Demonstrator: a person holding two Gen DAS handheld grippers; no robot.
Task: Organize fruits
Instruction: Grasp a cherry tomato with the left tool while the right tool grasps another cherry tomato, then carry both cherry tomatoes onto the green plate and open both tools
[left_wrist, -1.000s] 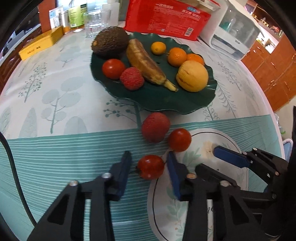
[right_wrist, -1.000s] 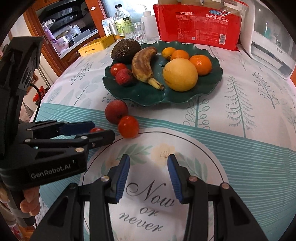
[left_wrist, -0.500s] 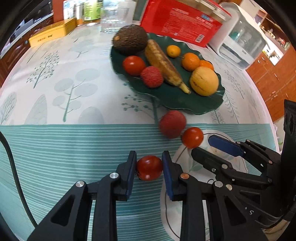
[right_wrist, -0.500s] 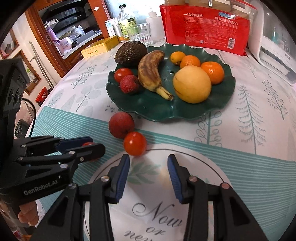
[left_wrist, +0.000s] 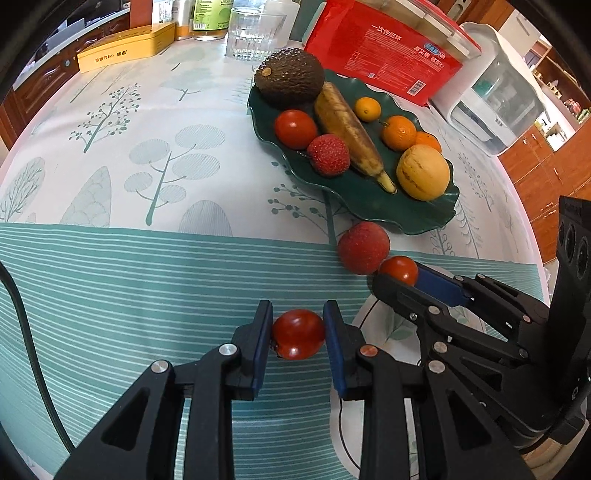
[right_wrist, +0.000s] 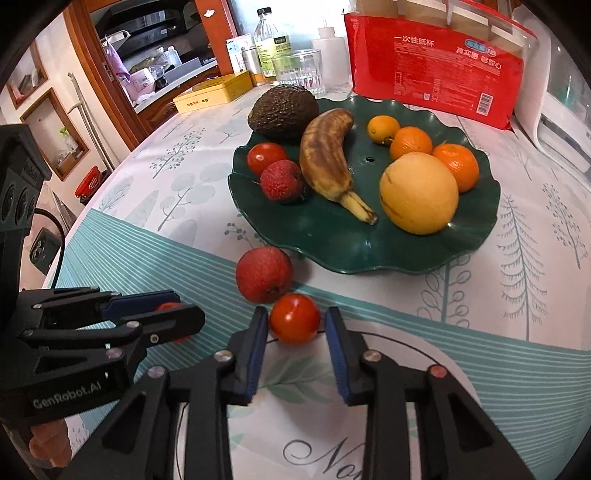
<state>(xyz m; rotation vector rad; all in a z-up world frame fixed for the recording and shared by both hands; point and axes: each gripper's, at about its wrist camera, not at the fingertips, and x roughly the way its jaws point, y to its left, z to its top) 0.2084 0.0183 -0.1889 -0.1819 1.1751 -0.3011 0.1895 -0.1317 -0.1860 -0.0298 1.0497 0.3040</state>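
right claw (right_wrist: 297, 323) astride tomato (right_wrist: 294, 318) — not gripping, plate (right_wrist: 369, 251) beyond

Plate (right_wrist: 476, 236) behind lychee (right_wrist: 264, 274), tomato (right_wrist: 294, 323) just before lychee, glass (right_wrist: 301, 70) behind plate

A dark green scalloped plate (right_wrist: 332, 236) carries a brown-mottled yellow banana (right_wrist: 327, 162), a dark brown pebbled avocado (right_wrist: 283, 110), a pale yellow round fruit (right_wrist: 419, 192) and orange mandarins (right_wrist: 456, 166); glossy red cherry tomatoes (right_wrist: 294, 318) and rough crimson lychees (right_wrist: 264, 274) add the reds; the tabletop cloth (left_wrist: 122, 155) is white printed with grey-green trees, banded in teal with thin white stripes; the black left gripper (left_wrist: 297, 334) and black right gripper (right_wrist: 296, 330) bear blue pads; behind stands a red printed packet (right_wrist: 436, 59) beside a yellow tin box (right_wrist: 214, 92).
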